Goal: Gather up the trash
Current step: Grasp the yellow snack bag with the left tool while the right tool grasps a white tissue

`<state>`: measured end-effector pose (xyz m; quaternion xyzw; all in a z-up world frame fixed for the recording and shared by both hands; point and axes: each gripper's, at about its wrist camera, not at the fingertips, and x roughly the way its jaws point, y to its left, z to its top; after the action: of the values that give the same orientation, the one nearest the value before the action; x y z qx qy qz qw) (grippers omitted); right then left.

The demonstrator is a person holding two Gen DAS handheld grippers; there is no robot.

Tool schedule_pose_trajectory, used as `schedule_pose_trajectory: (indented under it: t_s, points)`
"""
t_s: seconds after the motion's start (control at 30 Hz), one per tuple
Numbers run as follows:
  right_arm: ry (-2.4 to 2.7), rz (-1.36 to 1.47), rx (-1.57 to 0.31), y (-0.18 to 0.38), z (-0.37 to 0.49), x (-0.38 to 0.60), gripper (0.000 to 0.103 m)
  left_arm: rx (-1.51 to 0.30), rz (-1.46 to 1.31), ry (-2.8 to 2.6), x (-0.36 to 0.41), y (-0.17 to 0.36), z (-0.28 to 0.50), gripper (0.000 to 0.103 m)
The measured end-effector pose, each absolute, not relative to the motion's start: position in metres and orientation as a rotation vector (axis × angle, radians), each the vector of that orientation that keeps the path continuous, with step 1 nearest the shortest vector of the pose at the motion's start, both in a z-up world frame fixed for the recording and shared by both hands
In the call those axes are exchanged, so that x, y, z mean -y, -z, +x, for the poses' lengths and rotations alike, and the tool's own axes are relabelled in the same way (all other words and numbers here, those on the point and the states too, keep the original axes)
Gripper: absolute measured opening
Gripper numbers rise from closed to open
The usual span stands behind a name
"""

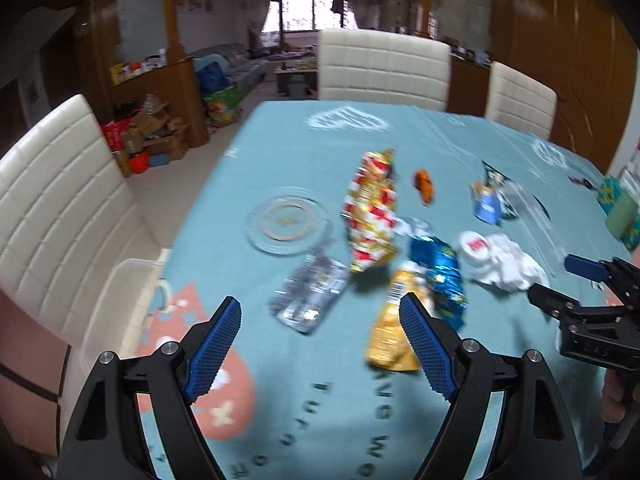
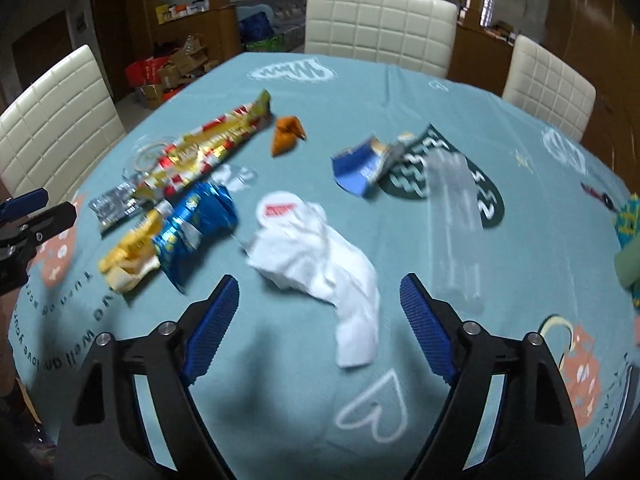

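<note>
Crinkled foil wrappers (image 1: 370, 208) and a white tissue (image 2: 320, 256) are lying on the table (image 2: 360, 92), both claws (image 1: 320, 344) (image 2: 320, 324) gaping wide, empty.

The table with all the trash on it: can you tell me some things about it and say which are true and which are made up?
1. Both grippers are open and hold nothing. True: the left gripper and right gripper are empty.
2. The tissue lies on the floor. False: it lies on the tablecloth.
3. The blue wrapper touches the yellow wrapper. True.
4. The chairs are black. False: they are cream.
5. The orange wrapper is inside the glass dish. False: it lies on the cloth, apart from the dish.
</note>
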<state>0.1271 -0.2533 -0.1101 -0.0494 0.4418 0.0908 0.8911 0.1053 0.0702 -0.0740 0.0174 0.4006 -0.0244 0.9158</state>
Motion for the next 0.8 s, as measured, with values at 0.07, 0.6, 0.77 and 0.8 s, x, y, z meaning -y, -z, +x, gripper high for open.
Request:
schedule_pose_trajectory:
  t_s: [0.07,0.6,0.77,0.8]
  points:
    - [-0.19,-0.08,-0.929,0.116,0.13,0.261,0.078,-0.837,0.057,0.069,-0.058,0.081,0.108,0.079]
    - [-0.232,-0.077,-0.959,0.139,0.148,0.261,0.039,-0.956,0.125,0.109,-0.027,0.123,0.129,0.057]
    - [-0.245,-0.052,-0.97,0.138,0.146,0.263,0.025,-0.943,0.147,0.134,-0.023,0.122,0.124,0.035]
    - [-0.245,-0.05,-0.971,0.137,0.145,0.263,0.023,-0.933,0.151,0.134,-0.023,0.119,0.122,0.028]
